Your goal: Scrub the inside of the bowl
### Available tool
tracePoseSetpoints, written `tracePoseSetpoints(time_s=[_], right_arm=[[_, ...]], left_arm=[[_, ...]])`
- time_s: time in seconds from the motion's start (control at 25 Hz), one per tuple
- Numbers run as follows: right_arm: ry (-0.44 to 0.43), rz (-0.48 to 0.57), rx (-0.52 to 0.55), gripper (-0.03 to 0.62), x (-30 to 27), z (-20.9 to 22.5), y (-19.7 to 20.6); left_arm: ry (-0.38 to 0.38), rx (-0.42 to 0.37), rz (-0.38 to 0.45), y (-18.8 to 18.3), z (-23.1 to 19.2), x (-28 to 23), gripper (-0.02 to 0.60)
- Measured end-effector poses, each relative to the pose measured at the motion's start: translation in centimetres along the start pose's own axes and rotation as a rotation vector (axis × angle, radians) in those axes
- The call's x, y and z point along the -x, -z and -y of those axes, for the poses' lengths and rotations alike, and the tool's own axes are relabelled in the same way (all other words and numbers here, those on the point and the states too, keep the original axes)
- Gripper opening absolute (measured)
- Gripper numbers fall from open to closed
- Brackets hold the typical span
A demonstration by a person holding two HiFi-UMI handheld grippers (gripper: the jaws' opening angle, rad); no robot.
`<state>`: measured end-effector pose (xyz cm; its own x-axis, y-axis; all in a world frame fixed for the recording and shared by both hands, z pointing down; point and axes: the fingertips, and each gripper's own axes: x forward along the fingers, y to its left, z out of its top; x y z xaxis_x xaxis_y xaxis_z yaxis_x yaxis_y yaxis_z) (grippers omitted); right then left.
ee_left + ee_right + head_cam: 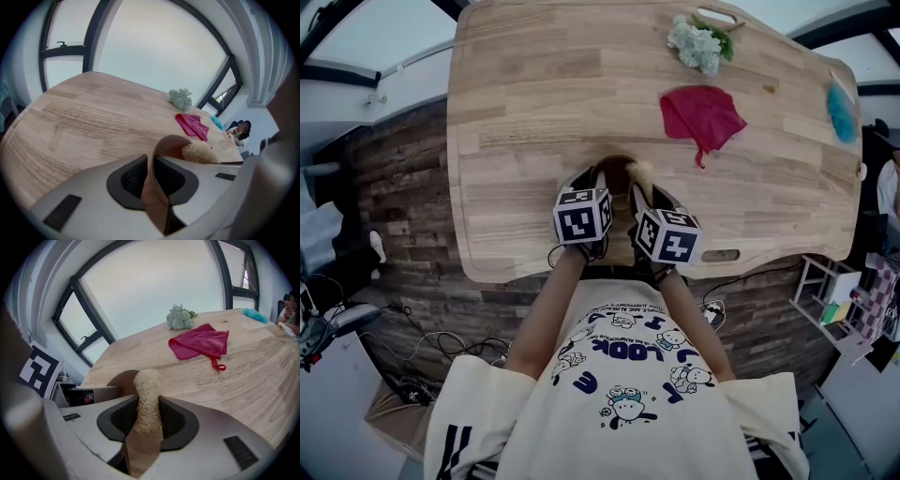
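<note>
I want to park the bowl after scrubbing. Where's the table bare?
Bare: the table left of the flowers and red cloth. Crowded: the near edge, where the left gripper clamps the bowl and the right gripper the loofah.

Top: cream short-sleeved T-shirt (628,375), navy lettering, cartoon animal prints.
Legs: dark garment with white stripes (455,450).
Left: left gripper (151,159), pale grey moulded shell, black ribbed pads (129,178), black-and-white left marker cube (583,216).
Right: right gripper (147,401), same grey shell, black pads (176,420), black-and-white right marker cube (667,234).
</note>
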<state>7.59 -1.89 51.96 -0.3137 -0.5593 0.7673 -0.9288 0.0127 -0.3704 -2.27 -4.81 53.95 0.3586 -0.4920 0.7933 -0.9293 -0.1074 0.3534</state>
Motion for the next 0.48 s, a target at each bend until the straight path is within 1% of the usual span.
tracePoseSetpoints(time_s=[0.12,0.28,0.36,0.44,0.48], right_arm=[[-0.007,-0.009,0.051,0.132,0.00,0.00,-0.20],[-0.014,-0.029,0.137,0.132,-0.11,-0.15,-0.37],[-0.012,-0.028,0.162,0.132,-0.13,-0.19,-0.45],[-0.011,-0.019,0.169,0.133,-0.12,-0.21,-0.52],[-0.010,-0.015,0.171,0.133,-0.13,-0.22,-0.53]], left_arm=[[0.034,-0.077,-0.012,-0.07,0.04,0.19,0.077],[0.031,-0.187,-0.016,-0.24,0.16,0.38,0.078],[0.037,-0.208,-0.021,-0.29,0.33,0.37,0.074],[0.044,-0.207,-0.024,-0.19,0.53,0.30,0.040],[0.041,-0.206,-0.024,-0.12,0.56,0.30,0.040]])
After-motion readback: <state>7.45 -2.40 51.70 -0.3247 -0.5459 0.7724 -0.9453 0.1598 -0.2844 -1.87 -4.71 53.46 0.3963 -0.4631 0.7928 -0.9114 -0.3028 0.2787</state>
